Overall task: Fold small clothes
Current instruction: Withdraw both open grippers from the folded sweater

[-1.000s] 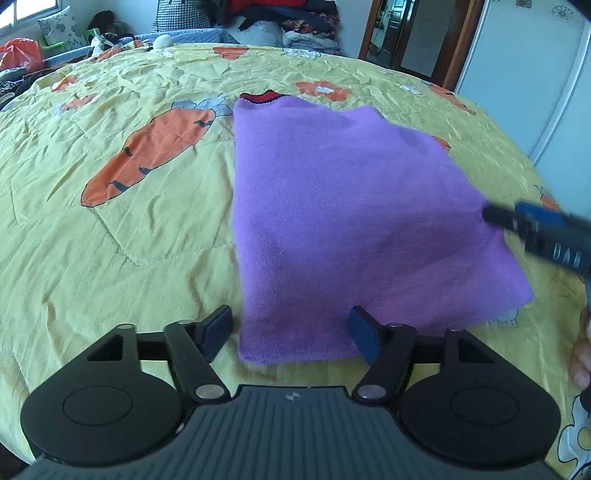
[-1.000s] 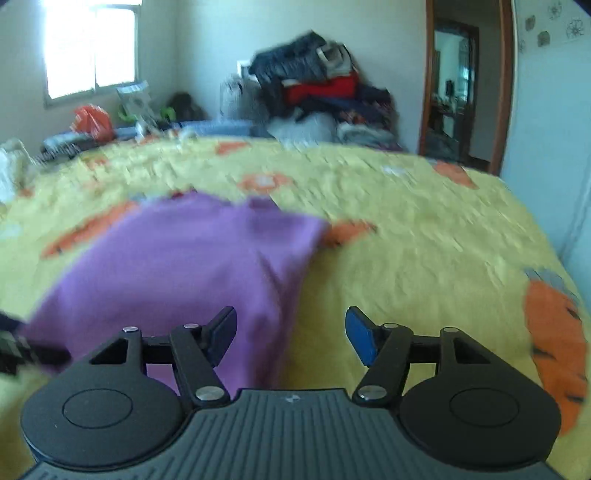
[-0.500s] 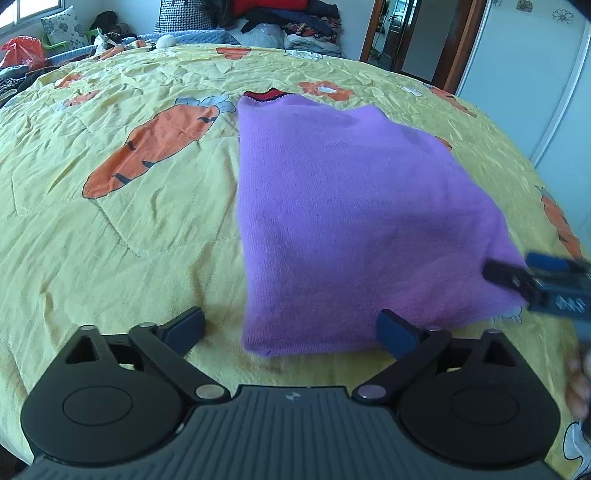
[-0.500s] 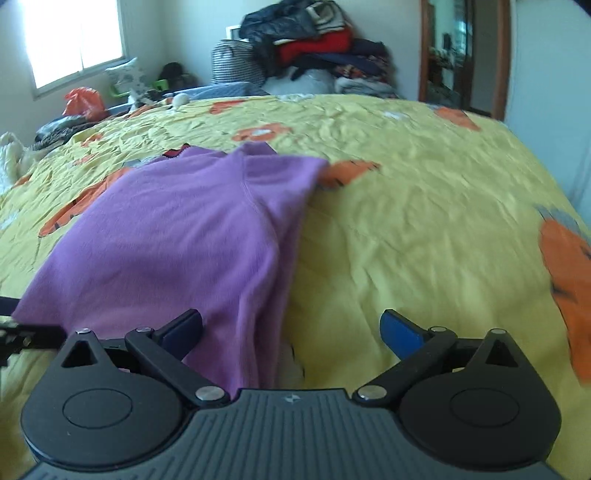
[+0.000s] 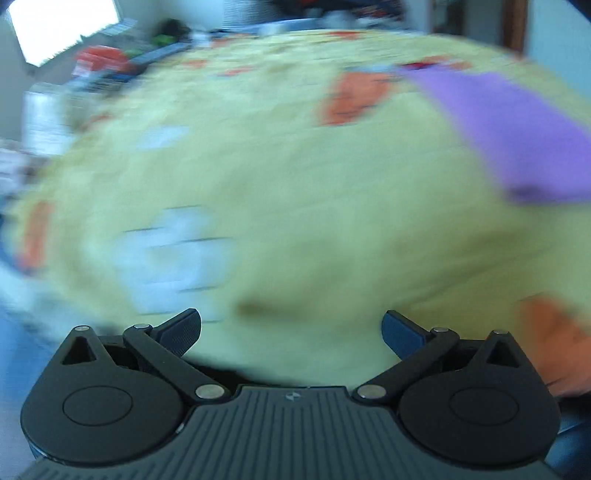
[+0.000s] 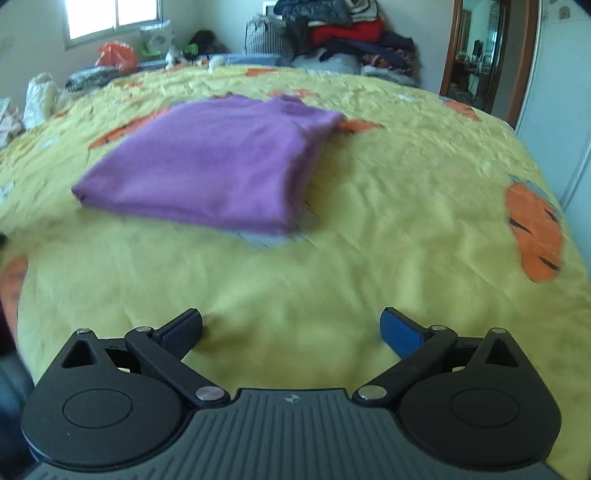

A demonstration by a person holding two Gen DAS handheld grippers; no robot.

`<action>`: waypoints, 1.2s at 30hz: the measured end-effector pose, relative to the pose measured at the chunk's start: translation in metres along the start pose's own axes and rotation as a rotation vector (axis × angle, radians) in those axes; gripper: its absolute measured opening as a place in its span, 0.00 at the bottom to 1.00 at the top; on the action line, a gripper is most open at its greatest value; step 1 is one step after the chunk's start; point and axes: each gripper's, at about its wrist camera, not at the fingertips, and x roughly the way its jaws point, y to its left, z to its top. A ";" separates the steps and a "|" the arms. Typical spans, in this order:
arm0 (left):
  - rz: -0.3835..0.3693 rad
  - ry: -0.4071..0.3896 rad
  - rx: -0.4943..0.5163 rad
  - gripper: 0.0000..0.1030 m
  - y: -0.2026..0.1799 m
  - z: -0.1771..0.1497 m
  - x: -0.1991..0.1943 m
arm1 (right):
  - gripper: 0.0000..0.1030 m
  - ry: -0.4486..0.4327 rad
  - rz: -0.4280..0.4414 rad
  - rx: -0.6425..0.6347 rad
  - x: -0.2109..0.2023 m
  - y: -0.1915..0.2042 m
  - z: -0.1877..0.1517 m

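Observation:
A folded purple garment (image 6: 218, 162) lies flat on the yellow carrot-print bedspread (image 6: 332, 266), ahead and left of my right gripper (image 6: 291, 326). That gripper is open and empty, well back from the garment's near edge. My left gripper (image 5: 291, 328) is open and empty over bare bedspread (image 5: 295, 184); its view is motion-blurred. The purple garment shows at the far right of the left wrist view (image 5: 517, 125).
A pile of clothes (image 6: 332, 33) and bags (image 6: 116, 55) lie beyond the bed's far edge under a window. A doorway (image 6: 476, 55) and a white wardrobe (image 6: 561, 85) stand at the right. A hand (image 5: 561, 354) shows at the left view's right edge.
Both grippers have pulled back from the garment's near edge with jaws wide open. The left gripper has swung left, so the garment slid to its right. The garment lies folded and still.

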 end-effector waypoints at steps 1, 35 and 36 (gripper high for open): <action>0.081 0.003 0.013 0.99 0.017 -0.003 -0.002 | 1.00 0.019 -0.030 0.004 -0.006 -0.013 -0.002; -0.330 -0.058 -0.138 1.00 -0.160 0.055 -0.001 | 1.00 -0.028 -0.063 0.132 0.037 0.041 0.041; -0.311 -0.070 -0.113 1.00 -0.163 0.049 -0.004 | 1.00 -0.023 -0.083 0.113 0.037 0.048 0.037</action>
